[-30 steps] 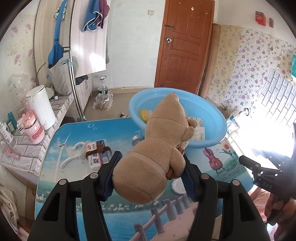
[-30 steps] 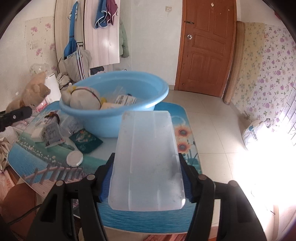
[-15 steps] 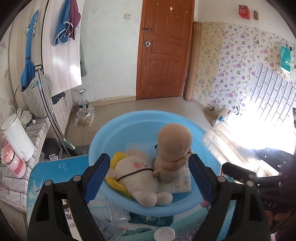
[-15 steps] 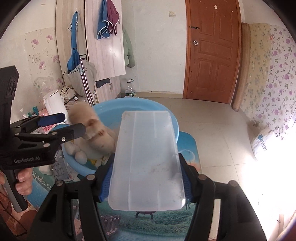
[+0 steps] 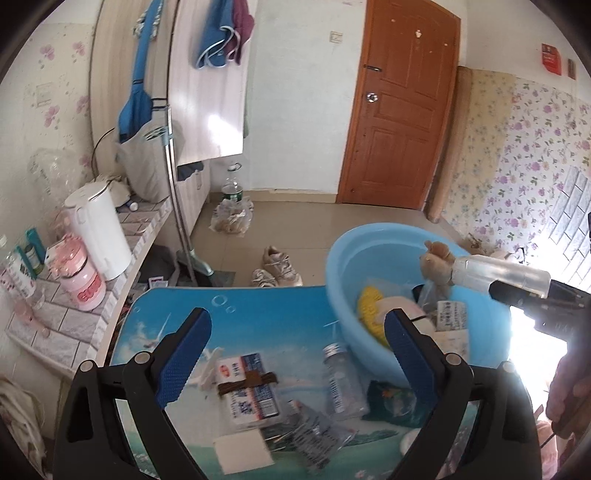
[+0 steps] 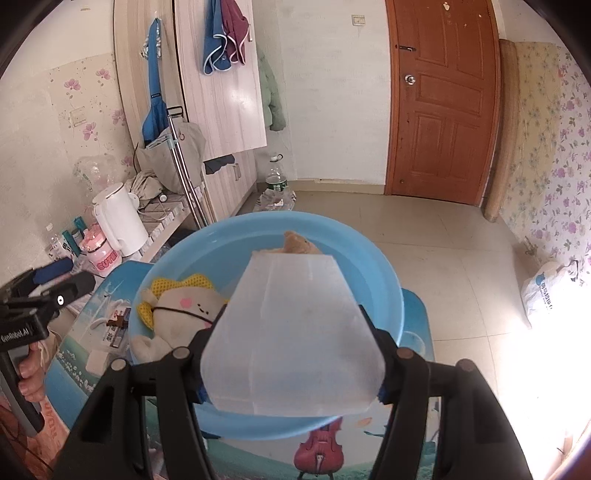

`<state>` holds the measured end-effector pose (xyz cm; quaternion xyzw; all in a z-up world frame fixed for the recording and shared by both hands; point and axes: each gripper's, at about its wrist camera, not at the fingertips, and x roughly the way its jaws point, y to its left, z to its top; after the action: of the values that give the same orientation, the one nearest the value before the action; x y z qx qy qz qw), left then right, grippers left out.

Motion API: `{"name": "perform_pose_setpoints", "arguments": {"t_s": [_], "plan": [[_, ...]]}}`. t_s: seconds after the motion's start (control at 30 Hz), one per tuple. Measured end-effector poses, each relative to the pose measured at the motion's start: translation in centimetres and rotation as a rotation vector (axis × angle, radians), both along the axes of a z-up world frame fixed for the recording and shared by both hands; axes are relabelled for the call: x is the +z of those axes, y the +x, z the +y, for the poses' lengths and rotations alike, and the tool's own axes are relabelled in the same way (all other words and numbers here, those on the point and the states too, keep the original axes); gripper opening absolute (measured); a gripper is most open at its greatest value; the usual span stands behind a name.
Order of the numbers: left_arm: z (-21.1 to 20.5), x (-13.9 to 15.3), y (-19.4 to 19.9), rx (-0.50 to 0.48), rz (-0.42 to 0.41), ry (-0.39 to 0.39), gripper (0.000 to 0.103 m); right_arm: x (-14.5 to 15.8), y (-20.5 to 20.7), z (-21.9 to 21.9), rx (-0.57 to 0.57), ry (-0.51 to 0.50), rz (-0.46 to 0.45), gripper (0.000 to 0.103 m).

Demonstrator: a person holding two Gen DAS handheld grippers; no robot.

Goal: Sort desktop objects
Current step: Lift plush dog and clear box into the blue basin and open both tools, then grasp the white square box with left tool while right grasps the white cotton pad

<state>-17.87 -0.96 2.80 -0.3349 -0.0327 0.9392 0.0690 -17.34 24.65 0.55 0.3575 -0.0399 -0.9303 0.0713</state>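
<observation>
Our right tongs (image 6: 291, 373) clamp the frosted plastic box (image 6: 291, 332) over the blue basin (image 6: 384, 280); we should lower it beside the plush toys (image 6: 184, 310) before letting go. Left tongs (image 5: 295, 354) gape empty above the desk (image 5: 258, 310), so the strapped packet (image 5: 247, 384) looks like our next pick.

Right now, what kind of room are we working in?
Most likely a lived-in room of a home, perhaps a rented flat. Floral wallpaper covers the walls, clothes hang over a wardrobe, and a white kettle stands on a tiled ledge, with shoes on the floor by the table.
</observation>
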Motion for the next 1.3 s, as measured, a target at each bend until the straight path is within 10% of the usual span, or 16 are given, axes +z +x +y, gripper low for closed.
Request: {"name": "perform_pose_setpoints", "arguments": {"t_s": [0.17, 0.57, 0.87, 0.93, 1.0, 1.3], "plan": [[-4.2, -2.9, 1.5, 0.082, -0.074, -0.060, 0.096, 0.9, -0.4, -1.0, -0.011, -0.010, 0.037, 0.092], [-4.1, -9.0, 4.4, 0.073, -0.215, -0.071, 0.096, 0.6, 7.2, -2.9, -0.013, 0.010, 0.109, 0.093], [-2.1, -10.7, 4.9, 0.059, -0.247, -0.037, 0.096, -3.6, 10.0, -5.4, 0.035, 0.014, -0.018, 0.093], [-1.7, -10.8, 4.9, 0.050, -0.236, -0.051, 0.091, -4.7, 10.0, -5.6, 0.036, 0.009, -0.049, 0.093], [-1.4, -11.0, 4.8, 0.029, -0.246, -0.059, 0.052, -5.8, 9.9, -5.9, 0.034, 0.017, -0.072, 0.093], [-2.3, -10.8, 6.3, 0.016, -0.244, -0.027, 0.051, -9.3, 9.4, -8.6, 0.069, 0.072, -0.133, 0.092]]}}
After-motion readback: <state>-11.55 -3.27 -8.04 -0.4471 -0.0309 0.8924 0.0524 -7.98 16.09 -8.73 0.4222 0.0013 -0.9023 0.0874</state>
